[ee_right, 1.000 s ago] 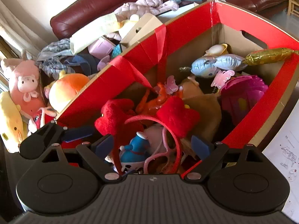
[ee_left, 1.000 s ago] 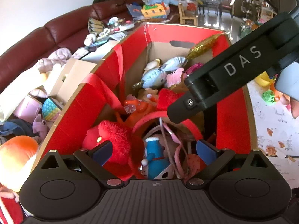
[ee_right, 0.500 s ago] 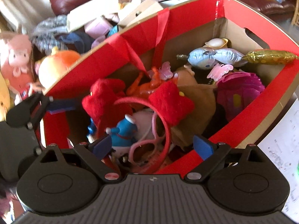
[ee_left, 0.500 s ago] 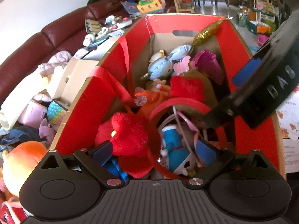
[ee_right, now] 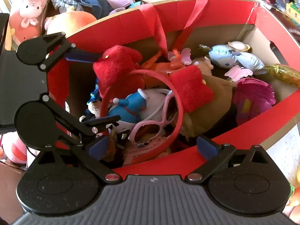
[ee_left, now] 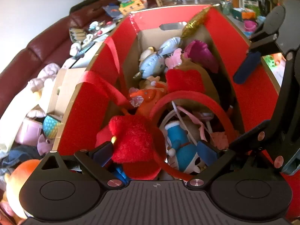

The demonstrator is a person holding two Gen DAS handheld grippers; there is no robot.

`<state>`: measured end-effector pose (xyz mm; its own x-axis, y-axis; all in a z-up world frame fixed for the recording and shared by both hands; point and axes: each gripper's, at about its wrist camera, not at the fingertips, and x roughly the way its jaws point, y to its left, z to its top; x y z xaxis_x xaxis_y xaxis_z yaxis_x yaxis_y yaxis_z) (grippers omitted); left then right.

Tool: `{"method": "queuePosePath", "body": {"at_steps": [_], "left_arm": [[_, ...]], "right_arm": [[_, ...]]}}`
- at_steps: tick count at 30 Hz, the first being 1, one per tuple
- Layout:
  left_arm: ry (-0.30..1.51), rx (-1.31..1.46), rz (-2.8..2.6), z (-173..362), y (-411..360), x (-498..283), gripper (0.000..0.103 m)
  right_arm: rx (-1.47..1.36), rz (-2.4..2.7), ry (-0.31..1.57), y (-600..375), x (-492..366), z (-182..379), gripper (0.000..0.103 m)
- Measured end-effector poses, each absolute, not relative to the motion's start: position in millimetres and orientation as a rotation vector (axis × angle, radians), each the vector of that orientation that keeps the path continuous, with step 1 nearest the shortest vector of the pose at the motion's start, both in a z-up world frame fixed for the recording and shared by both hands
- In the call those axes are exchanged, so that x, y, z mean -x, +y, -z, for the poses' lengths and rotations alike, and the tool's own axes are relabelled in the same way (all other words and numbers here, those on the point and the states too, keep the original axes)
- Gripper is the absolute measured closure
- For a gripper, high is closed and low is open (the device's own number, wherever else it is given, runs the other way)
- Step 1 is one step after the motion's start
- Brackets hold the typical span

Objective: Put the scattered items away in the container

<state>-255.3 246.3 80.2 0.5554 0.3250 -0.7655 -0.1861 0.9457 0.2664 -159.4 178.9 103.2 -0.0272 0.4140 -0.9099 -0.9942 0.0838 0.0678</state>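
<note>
A red cardboard box [ee_left: 243, 60] with plain brown inner walls fills both wrist views, packed with toys. Both grippers hang over its open top.

The left gripper [ee_left: 155, 152] has its jaws spread wide and holds nothing. Between and just beyond its blue pads lies a red headband [ee_left: 189, 97] with 2 fuzzy red ears; one ear [ee_left: 131, 140] sits just beside the left pad. Under the band's arch rests a blue and white cat figure [ee_left: 180, 146], next to pink plastic glasses [ee_right: 159, 120] and a white cord.

The right gripper [ee_right: 152, 148] also has its jaws spread wide, empty, low over the box's near wall. In the left wrist view it shows at the right edge, above the box's right wall. In the right wrist view the left gripper appears on the left side, its pads reaching in over the box's rim.

Deeper in the box lie an orange toy [ee_left: 148, 97], a pale blue foil fish balloon [ee_right: 234, 58], a small pink butterfly [ee_right: 238, 73], a magenta shell-shaped toy [ee_right: 253, 95], a brown plush [ee_right: 211, 105] and a gold foil piece [ee_right: 281, 73] leaning on the far wall. A red ribbon [ee_left: 110, 88] drapes over one long wall.

Outside the box stand a dark red sofa [ee_left: 24, 61] strewn with clutter, an orange round plush [ee_right: 69, 22] and a pink pig plush [ee_right: 28, 13].
</note>
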Motion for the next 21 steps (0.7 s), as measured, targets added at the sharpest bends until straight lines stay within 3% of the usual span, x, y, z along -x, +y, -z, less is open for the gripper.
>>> {"method": "queuePosePath", "body": {"at_steps": [21], "left_arm": [[0.930,-0.330,-0.138,-70.5,234.8,253.5,0.003]], "right_arm": [[0.994,-1.412,0.896,184.6,176.3,-85.9,0.001]]}}
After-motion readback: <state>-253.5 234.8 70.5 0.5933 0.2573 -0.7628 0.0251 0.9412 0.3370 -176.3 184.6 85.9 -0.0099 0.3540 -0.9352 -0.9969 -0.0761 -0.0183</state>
